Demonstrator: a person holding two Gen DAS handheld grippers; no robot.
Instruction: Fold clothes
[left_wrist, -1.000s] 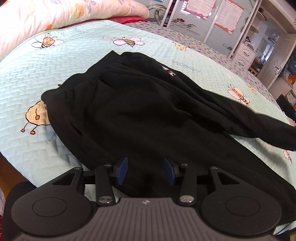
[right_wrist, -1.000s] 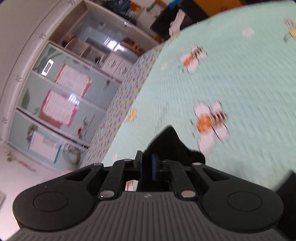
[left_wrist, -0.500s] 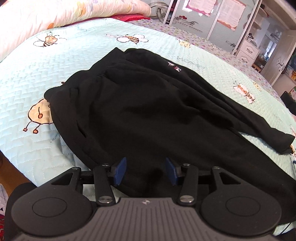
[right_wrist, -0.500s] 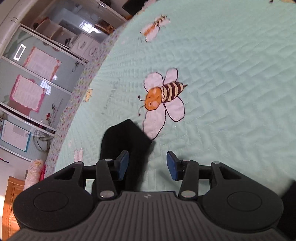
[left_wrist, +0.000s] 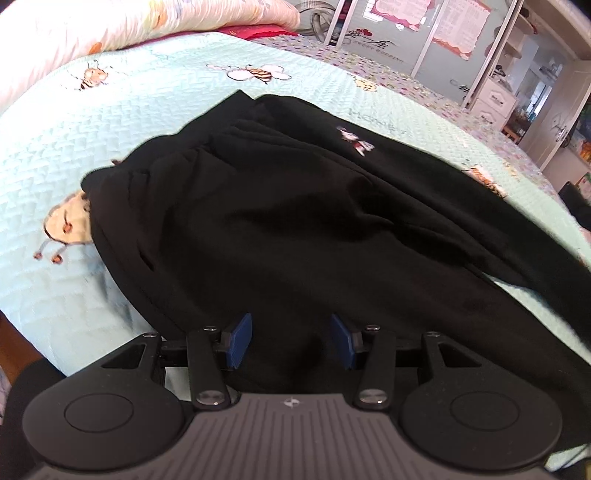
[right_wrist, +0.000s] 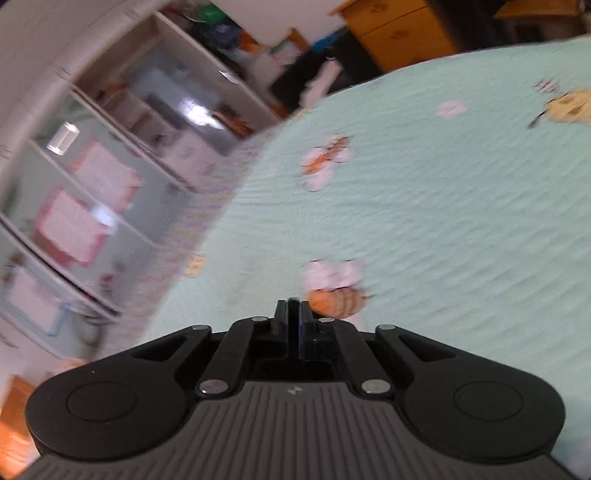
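1. Trousers, black and rumpled, are spread across the pale green quilted bed cover, with the waistband toward the pillows and one leg stretched off to the right
2. A small red and white logo is seen on the upper part of the cloth
3. The left gripper is held low over the near edge of the trousers; its blue fingers are parted, with black cloth lying between them but not pressed by them
4. The right gripper is seen in a blurred view over bare bed cover near a printed bee; its fingers have just been closing and are nearly together on a thin dark strip, though what that strip is cannot be told
5. Cupboards with pink posters are seen beyond the bed
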